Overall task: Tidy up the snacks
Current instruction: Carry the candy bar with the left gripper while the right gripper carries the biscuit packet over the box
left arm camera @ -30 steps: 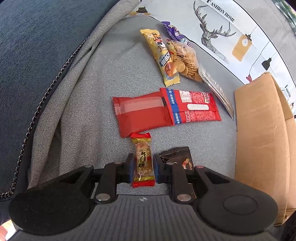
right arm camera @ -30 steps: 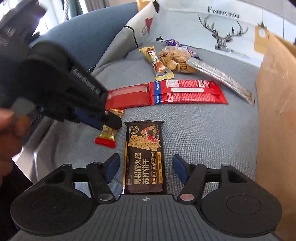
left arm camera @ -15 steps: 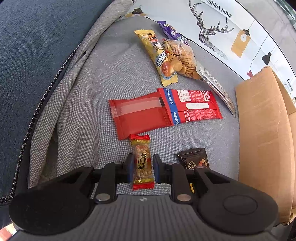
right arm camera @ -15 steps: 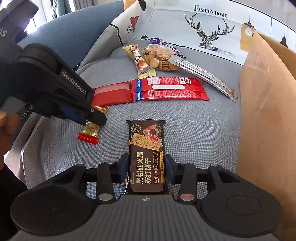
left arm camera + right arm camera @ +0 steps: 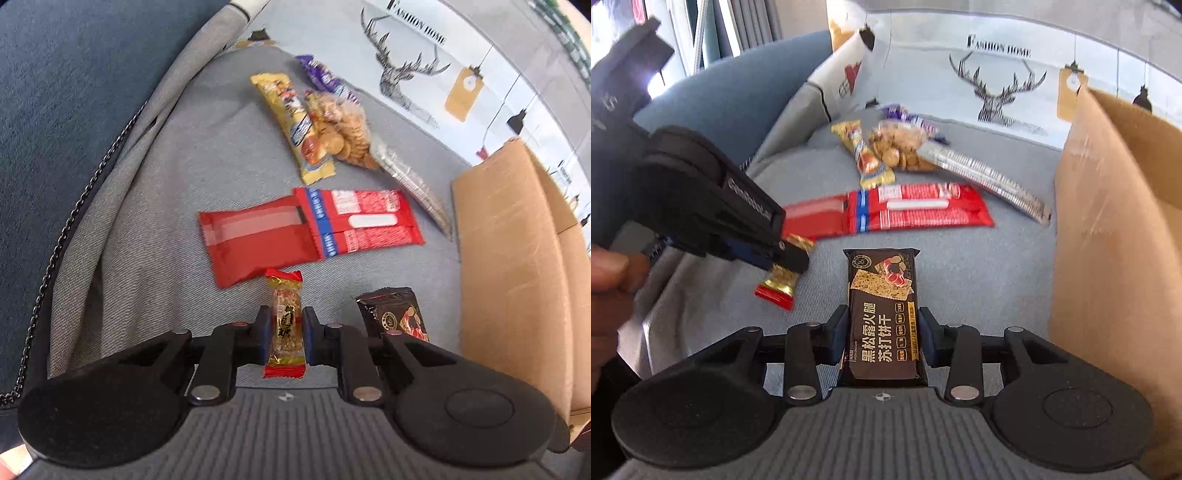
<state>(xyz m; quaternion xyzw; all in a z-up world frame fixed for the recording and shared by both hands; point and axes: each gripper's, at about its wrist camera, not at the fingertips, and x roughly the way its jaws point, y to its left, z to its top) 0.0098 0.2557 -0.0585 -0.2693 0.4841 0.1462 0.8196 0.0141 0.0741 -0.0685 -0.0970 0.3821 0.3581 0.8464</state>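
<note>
Holding two snacks at once, I start on my left: my left gripper (image 5: 284, 334) has its jaws drawn in against the sides of the small gold candy bar (image 5: 285, 325), whose long axis runs straight out along the fingers, its red end pointing at the red wafer packs (image 5: 310, 232) lying crosswise just beyond. Farther off sit the yellow bar (image 5: 293, 125) and the bag of round biscuits (image 5: 341, 133), side by side and touching. Moving right, my right gripper (image 5: 882, 338) is closed onto the long edges of the dark cracker pack (image 5: 882, 314), which also lies lengthwise between the fingers and seems lifted off the grey cushion (image 5: 960, 266). At the far right stands the cardboard box (image 5: 1115, 221), its wall just beside my right gripper and well apart from my left one. I judge the box to be where both go, so the right hand, being nearer, should swing right and over the rim first.
</note>
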